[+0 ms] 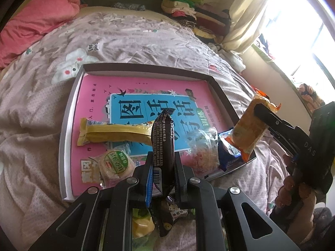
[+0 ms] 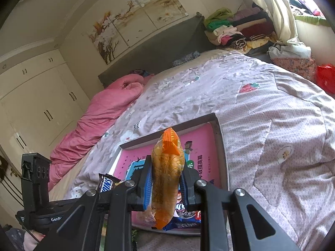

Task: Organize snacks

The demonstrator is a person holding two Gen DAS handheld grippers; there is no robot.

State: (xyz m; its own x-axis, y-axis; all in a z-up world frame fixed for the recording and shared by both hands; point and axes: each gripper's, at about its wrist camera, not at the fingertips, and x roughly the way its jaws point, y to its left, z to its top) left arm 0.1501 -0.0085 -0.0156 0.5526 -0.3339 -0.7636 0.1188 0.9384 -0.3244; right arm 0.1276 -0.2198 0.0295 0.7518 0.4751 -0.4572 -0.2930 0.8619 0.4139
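A shallow grey box point(image 1: 146, 68) with a pink printed sheet inside lies on the bed. My left gripper point(image 1: 163, 163) is shut on a dark Snickers bar point(image 1: 163, 140), held upright above the box's near edge. My right gripper point(image 2: 167, 177) is shut on an orange snack packet point(image 2: 166, 175), which also shows in the left wrist view point(image 1: 249, 129), over the box's right near corner. In the box lie a yellow bar point(image 1: 111, 133), a round green-labelled cake point(image 1: 116, 163), a clear packet point(image 1: 206, 148) and a blue Oreo packet point(image 1: 226, 150).
The pale patterned quilt point(image 1: 136, 37) covers the bed. A pink blanket point(image 1: 35, 18) lies at the far left. Folded clothes point(image 1: 188, 6) are piled at the headboard. More wrapped snacks point(image 1: 142, 223) lie under my left gripper. A curtain and window stand at the right.
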